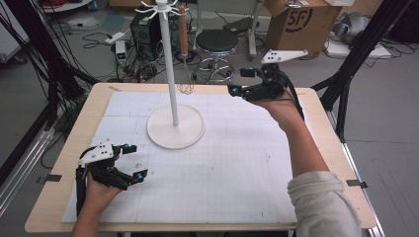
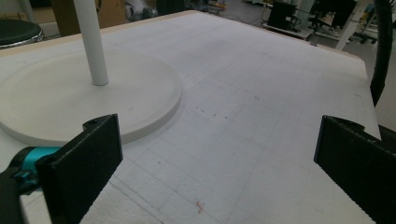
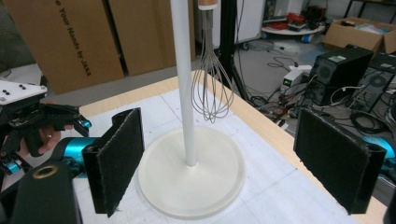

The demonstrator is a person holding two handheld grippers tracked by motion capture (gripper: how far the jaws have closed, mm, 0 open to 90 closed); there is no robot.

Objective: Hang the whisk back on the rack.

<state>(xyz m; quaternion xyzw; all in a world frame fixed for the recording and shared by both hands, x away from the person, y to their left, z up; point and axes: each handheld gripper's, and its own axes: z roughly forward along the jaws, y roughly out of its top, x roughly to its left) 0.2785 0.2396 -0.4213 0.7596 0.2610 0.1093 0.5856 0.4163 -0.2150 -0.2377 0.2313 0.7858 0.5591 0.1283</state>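
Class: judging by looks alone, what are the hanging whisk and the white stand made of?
Wooden-handled wire whisk: thin shiny grey loops, likely steel; brown matte handle, probably wood. White pole stand with round base: smooth, even off-white finish, possibly painted metal or plastic.

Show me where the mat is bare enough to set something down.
The white mat is bare from the stand's round base to the near edge, between the left gripper and the person's right forearm. It is tighter at the far edge, where the whisk hangs beside the pole.
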